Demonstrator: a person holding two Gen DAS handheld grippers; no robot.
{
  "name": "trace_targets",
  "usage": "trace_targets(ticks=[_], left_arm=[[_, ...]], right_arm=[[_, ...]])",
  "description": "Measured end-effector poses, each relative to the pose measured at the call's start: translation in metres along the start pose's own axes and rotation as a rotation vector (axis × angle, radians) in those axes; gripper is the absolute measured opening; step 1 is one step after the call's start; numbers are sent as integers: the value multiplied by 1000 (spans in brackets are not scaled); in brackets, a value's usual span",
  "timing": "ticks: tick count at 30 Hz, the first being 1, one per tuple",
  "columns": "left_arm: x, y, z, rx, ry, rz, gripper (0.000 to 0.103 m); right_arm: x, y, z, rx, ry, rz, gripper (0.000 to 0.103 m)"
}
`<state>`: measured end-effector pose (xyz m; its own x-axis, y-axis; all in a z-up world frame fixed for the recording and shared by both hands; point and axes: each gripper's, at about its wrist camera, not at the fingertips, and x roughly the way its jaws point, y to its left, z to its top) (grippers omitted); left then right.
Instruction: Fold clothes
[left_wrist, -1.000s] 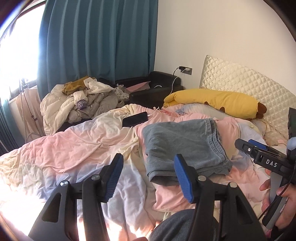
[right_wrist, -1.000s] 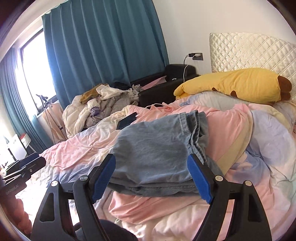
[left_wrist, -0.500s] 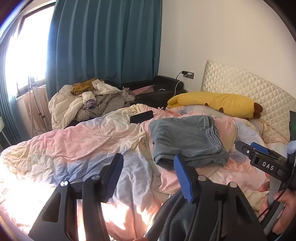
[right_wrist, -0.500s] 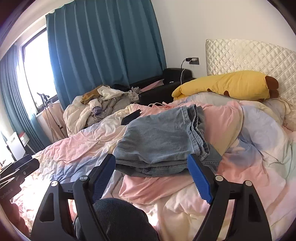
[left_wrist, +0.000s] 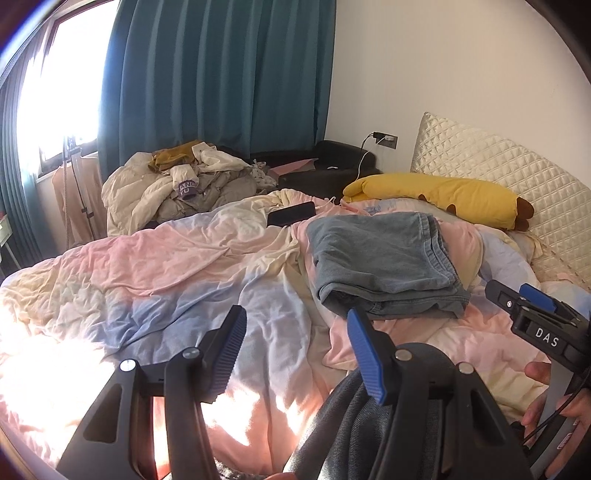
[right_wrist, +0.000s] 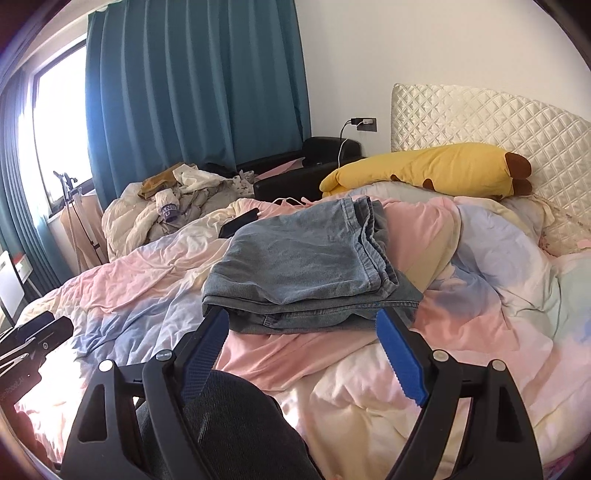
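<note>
Looking along your left gripper (left_wrist: 295, 350), you see its jaws spread wide, holding nothing; the folded jeans (left_wrist: 384, 262) lie ahead and right on the pastel duvet (left_wrist: 166, 277), with a phone (left_wrist: 291, 214) beyond. Your right gripper (right_wrist: 306, 354) is likewise released, the jeans (right_wrist: 306, 266) just ahead between its fingertips, a banana plush (right_wrist: 436, 170) beyond.
</note>
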<state>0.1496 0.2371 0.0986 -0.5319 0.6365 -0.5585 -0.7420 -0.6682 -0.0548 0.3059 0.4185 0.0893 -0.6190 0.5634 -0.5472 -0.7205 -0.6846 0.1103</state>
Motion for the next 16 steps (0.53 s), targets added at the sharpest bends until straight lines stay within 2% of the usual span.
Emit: trace_targets(ticks=[16], left_arm=[[5, 5, -2, -10, 18, 18, 59]], right_arm=[[2, 7, -3, -25, 14, -24, 83]])
